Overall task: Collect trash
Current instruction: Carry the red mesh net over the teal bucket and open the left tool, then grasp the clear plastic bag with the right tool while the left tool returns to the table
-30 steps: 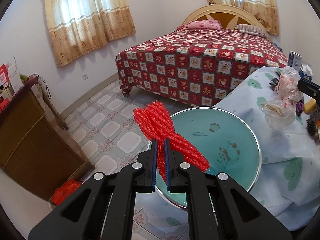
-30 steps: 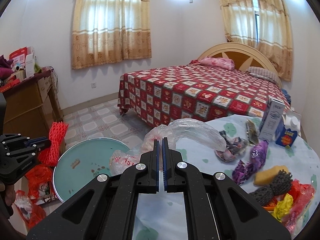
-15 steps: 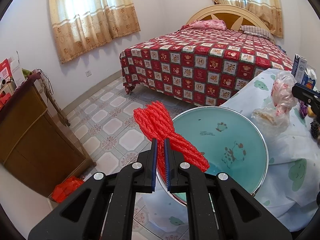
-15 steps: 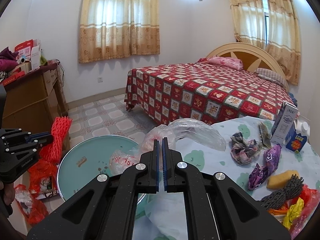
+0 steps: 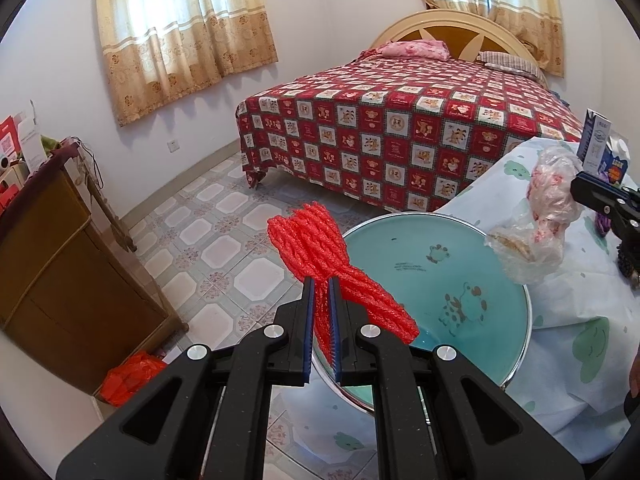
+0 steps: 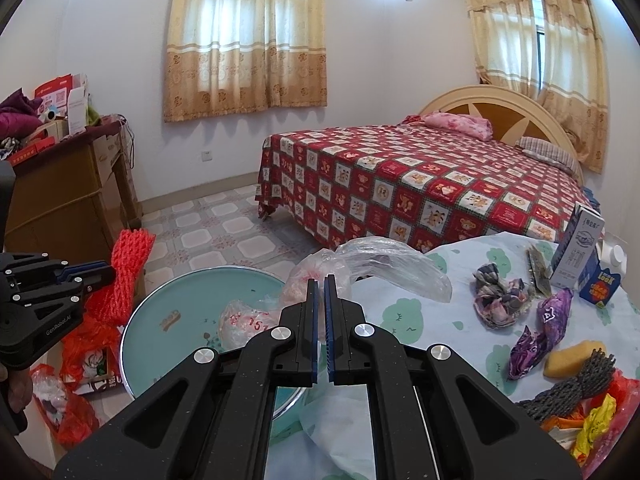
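Both grippers are clamping trash: your left gripper (image 5: 321, 312) is pinching red foam netting (image 5: 320, 256) upright beside the teal basin (image 5: 500, 264), your right gripper (image 6: 320, 312) is dangling a clear plastic bag (image 6: 372, 264) over its rim.

A twisted red foam fruit net (image 5: 320, 256) hangs above the rim of a round teal enamel basin (image 5: 460, 280). A crumpled clear plastic bag (image 6: 360, 276) (red print inside) dangles over the basin's far edge.
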A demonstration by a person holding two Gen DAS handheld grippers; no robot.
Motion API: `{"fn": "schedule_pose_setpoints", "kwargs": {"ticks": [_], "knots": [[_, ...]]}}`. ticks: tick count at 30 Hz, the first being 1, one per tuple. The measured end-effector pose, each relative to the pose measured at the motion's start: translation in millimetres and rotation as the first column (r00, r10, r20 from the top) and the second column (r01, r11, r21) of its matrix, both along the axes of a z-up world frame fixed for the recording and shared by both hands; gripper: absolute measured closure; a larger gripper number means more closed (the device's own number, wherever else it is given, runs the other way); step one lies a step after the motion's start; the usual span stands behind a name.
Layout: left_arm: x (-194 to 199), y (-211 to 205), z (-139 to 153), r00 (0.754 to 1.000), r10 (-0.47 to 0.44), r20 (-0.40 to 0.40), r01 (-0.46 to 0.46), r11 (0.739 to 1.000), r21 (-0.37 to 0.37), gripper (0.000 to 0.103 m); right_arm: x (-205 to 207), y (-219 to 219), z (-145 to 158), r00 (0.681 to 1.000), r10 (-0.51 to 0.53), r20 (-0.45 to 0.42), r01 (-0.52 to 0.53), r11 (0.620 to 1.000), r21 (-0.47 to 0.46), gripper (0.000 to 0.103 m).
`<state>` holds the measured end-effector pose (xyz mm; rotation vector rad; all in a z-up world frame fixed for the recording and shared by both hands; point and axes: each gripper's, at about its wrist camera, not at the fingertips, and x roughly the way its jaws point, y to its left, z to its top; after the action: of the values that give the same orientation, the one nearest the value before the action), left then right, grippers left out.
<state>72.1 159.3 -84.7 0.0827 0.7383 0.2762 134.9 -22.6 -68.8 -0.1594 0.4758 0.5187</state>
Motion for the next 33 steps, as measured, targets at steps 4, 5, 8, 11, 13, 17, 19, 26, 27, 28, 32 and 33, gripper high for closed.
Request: {"fn": "schedule_pose_setpoints", "kwargs": {"ticks": [4, 5, 8, 11, 13, 17, 19, 26, 27, 28, 32, 33], "knots": [[-1.1, -4.5, -1.7, 1.0, -0.02, 0.003, 0.02, 1.0, -0.004, 0.094, -0.2, 4.3, -3.6, 1.0, 0.022, -0.009, -0.022, 1.0, 0.004, 0.098], [-0.9, -5.7, -2.1, 1.0, -0.024, 0.003, 0.024, 1.0, -0.005, 0.093, -0.6, 6.2, -5.4, 1.0, 0.029, -0.011, -0.029, 1.0, 0.005, 0.097], [-1.5, -10.4, -3.2, 0.999, -0.042, 0.005, 0.042, 0.999, -0.002, 0.093, -1.4, 9.8, -8.6, 0.999, 0.041, -0.017, -0.041, 0.999, 0.006, 0.096], [-2.6, -15.6, -3.0, 0.998, -0.061, 0.008, 0.061, 0.998, 0.002, 0.075, -2.0, 11.0, -10.5, 0.999, 0.046, -0.02, -0.046, 0.999, 0.012, 0.079], [-4.0, -18.7, -1.9, 0.998, -0.058, 0.021, 0.058, 0.998, 0.013, 0.056, -1.4, 10.3, -11.5, 0.999, 0.043, -0.026, -0.043, 0.999, 0.016, 0.068], [-4.2, -20.7, -1.3, 0.997, -0.07, 0.024, 0.069, 0.998, 0.012, 0.055, -1.1, 8.2, -11.2, 0.999, 0.037, -0.029, -0.037, 0.999, 0.013, 0.064], [-4.2, -21.4, -2.0, 0.997, -0.069, 0.023, 0.069, 0.997, 0.019, 0.049, -1.8, 5.9, -10.9, 0.999, 0.031, -0.032, -0.03, 0.999, 0.015, 0.061], [-5.6, -34.0, -15.3, 0.997, -0.081, -0.002, 0.081, 0.997, 0.011, 0.039, -15.6, -31.7, -3.6, 0.998, -0.053, -0.027, 0.053, 0.999, 0.003, 0.059], [-6.5, -37.6, -18.2, 0.996, -0.089, -0.007, 0.089, 0.996, 0.012, 0.039, -17.6, -39.9, -2.9, 0.997, -0.067, -0.026, 0.067, 0.998, 0.004, 0.059], [-7.7, -42.9, -21.8, 0.995, -0.1, -0.014, 0.1, 0.995, 0.014, 0.039, -23.0, -55.4, -1.1, 0.995, -0.1, -0.021, 0.1, 0.995, 0.004, 0.059], [-10.7, -63.7, -36.0, 0.988, -0.149, -0.044, 0.149, 0.989, 0.006, 0.039, -42.9, -112.1, 0.9, 0.978, -0.207, -0.011, 0.207, 0.978, 0.0, 0.059], [-11.7, -69.4, -39.7, 0.986, -0.159, -0.051, 0.16, 0.987, 0.009, 0.039, -49.5, -130.3, 0.7, 0.97, -0.241, -0.014, 0.241, 0.97, 0.004, 0.059]]}}
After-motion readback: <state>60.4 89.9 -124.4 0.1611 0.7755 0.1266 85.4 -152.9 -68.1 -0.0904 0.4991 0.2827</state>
